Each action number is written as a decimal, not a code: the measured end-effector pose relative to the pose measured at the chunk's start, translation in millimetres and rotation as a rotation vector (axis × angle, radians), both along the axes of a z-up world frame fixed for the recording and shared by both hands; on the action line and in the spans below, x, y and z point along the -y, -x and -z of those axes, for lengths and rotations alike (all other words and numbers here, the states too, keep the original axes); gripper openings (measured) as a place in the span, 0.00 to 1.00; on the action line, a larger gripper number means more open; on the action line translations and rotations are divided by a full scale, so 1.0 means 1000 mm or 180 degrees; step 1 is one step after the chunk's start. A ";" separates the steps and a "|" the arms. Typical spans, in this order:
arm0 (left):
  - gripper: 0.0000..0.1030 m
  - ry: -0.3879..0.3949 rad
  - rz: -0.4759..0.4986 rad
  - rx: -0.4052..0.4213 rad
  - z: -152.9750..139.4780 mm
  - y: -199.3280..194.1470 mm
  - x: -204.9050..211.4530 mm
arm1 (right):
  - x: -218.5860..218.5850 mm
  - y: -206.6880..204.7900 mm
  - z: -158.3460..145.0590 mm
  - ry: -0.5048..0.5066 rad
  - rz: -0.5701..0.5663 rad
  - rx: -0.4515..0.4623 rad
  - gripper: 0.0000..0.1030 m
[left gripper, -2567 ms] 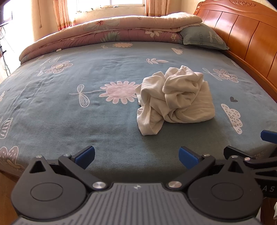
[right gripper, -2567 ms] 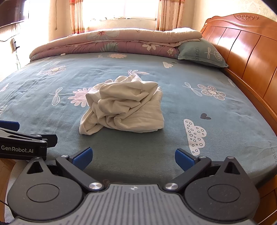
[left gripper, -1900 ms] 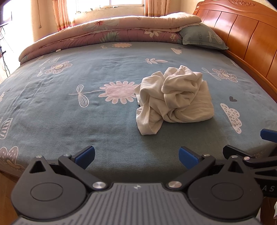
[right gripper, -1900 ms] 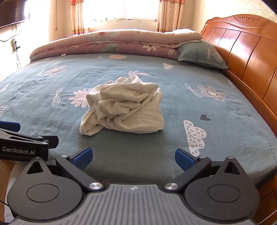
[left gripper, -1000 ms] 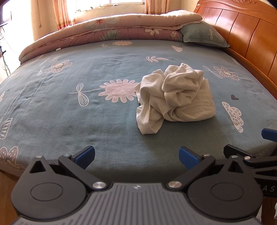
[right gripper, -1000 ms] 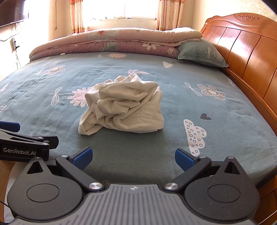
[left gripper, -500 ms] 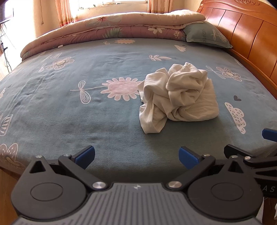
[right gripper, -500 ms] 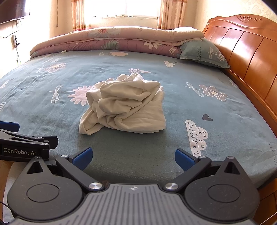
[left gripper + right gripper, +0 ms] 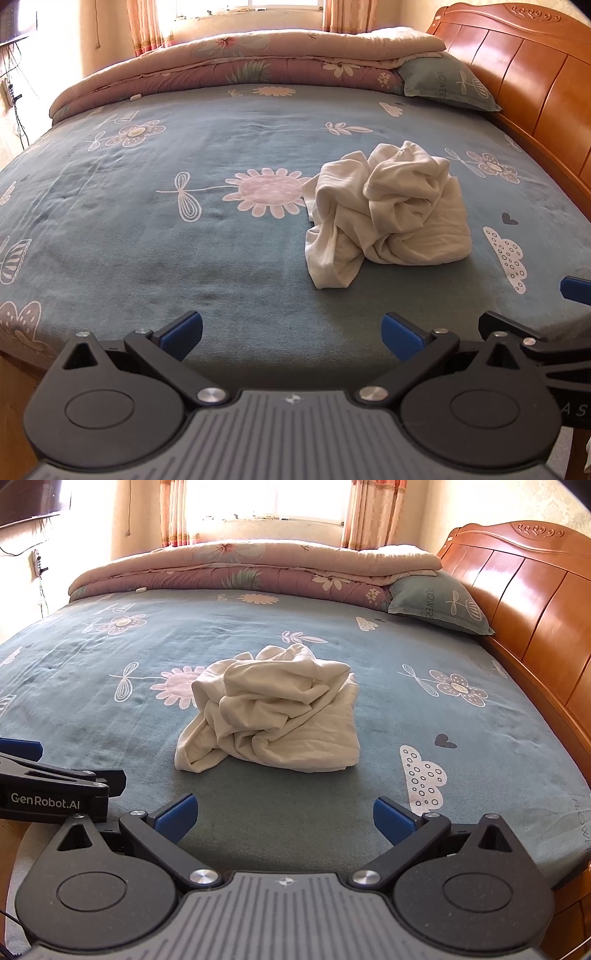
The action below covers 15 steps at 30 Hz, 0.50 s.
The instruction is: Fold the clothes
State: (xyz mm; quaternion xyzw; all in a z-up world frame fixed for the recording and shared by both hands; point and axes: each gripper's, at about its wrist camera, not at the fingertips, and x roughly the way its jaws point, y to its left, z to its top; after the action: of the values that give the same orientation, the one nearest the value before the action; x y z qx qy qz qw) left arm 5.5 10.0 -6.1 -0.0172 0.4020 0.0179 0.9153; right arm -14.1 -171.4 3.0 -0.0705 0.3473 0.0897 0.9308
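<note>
A crumpled cream-white cotton garment (image 9: pixel 273 712) lies bunched in a heap, unfolded, ahead of the right fingers, well apart.

**Both grippers wide, side by side, holding nothing**

I had the black left gripper with blue pads (image 9: pixel 291 328) spread wide, its two blue-tipped fingers (image 9: pixel 181 329) well apart and nothing between them. The black right gripper with blue pads (image 9: pixel 285 814) stood the same way, jaws spread, its fingers (image 9: pixel 392 820) empty. Both pointed forward and level, low in their own views. I kept the two just beside each other: in the left wrist view the right one's finger tips poked in at the right edge, and in the right wrist view the left one's side, lettered GenRobot.AI, showed at the left edge.
</note>
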 end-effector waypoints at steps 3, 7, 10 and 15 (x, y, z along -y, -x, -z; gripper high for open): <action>0.99 0.0005 -0.0010 0.0016 -0.001 0.001 -0.002 | -0.002 0.000 -0.002 0.0018 -0.0008 0.0019 1.00; 0.99 0.0028 -0.0064 0.0048 -0.004 0.002 -0.009 | -0.007 -0.001 -0.006 0.0022 -0.0062 0.0033 1.00; 0.99 0.0068 -0.0128 0.0059 -0.005 0.004 -0.018 | -0.014 -0.001 -0.009 0.0051 -0.0137 0.0072 1.00; 1.00 0.0128 -0.0202 0.0049 -0.004 0.000 -0.024 | -0.024 -0.001 -0.006 0.0137 -0.0298 0.0082 1.00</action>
State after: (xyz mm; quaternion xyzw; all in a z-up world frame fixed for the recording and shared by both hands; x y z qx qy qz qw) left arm 5.4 33.5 -2.1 -0.0485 0.3945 0.0386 0.9168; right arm -13.1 -147.5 9.0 -0.1078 0.3334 0.1247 0.9282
